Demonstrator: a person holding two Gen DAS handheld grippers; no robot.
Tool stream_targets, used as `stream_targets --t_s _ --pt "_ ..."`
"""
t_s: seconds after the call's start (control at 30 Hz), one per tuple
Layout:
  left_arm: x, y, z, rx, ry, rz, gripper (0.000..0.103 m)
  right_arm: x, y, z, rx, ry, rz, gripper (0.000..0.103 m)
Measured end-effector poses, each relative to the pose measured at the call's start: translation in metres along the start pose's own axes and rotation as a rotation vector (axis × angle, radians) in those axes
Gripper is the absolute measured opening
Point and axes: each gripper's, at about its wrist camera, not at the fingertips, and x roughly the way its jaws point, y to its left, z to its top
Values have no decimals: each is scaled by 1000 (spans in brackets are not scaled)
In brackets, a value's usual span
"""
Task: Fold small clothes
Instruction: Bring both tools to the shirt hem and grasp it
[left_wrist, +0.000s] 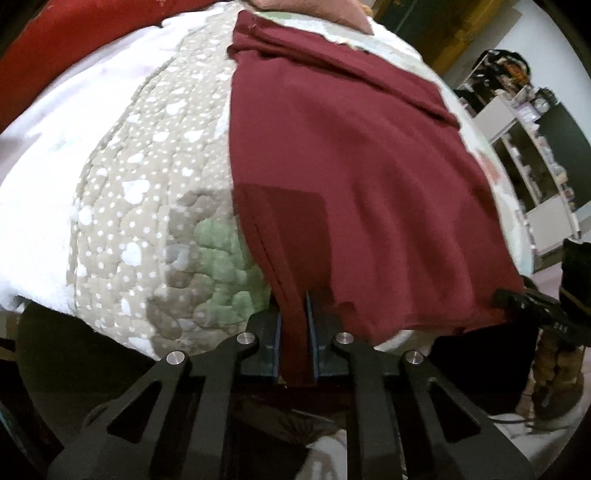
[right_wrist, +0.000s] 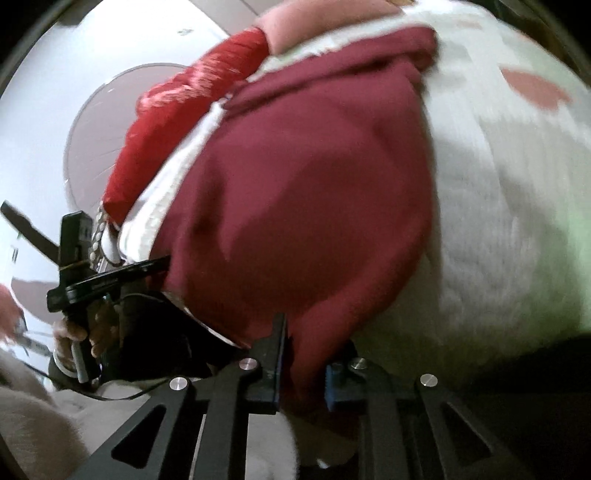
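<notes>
maroon fabric, a small garment (left_wrist: 351, 155), lies spread over a quilted bed cover (left_wrist: 147, 206) that is beige with white dots and has a green patch near the front. the cloth reaches from the far end of the bed down to the near edge. the left gripper (left_wrist: 295, 332) has its two fingers drawn narrow, pinching a bunched fold of the garment's near left corner between the blue-grey pads (left_wrist: 276, 332). seen from the right wrist, which is blurred, the same maroon garment (right_wrist: 314, 192) bulges upward in front of the right gripper (right_wrist: 303, 362), whose fingers are close together with a thick fold of the near edge clamped between them. beyond the cloth in that view lie a bright red fabric (right_wrist: 177, 122) and a pink pillow (right_wrist: 314, 26) at the head of the bed. at the left of that view a hand (right_wrist: 74, 332) holds the other tool's handle. shelves (left_wrist: 532, 158) stand beside the bed on the right of the left wrist view.
</notes>
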Motion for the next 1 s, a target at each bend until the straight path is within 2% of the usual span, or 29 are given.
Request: stream_targets --t_s 0.1,0.23,0.33,0.43,0.6,0.77,1.0 --pt "-10 -3 4 13 -27 -21 8 -11 12 10 -36 -46 15 14" --pt "-15 3 12 -18 -42 -49 7 -26 18 23 -34 -134 36 13" --pt "-19 5 17 -34 -64 -46 7 -36 17 33 -25 -182 60 13" --pt "-24 8 24 -57 -83 -76 7 -43 12 43 -12 -216 65 13" --pt "-36 14 45 -90 -151 -99 7 -58 3 62 27 -308 94 13" --pt "-44 16 79 -100 -226 -99 7 -59 0 94 40 -359 92 12" --pt "-54 15 143 -92 -329 -73 7 -62 -8 145 40 -413 30 12"
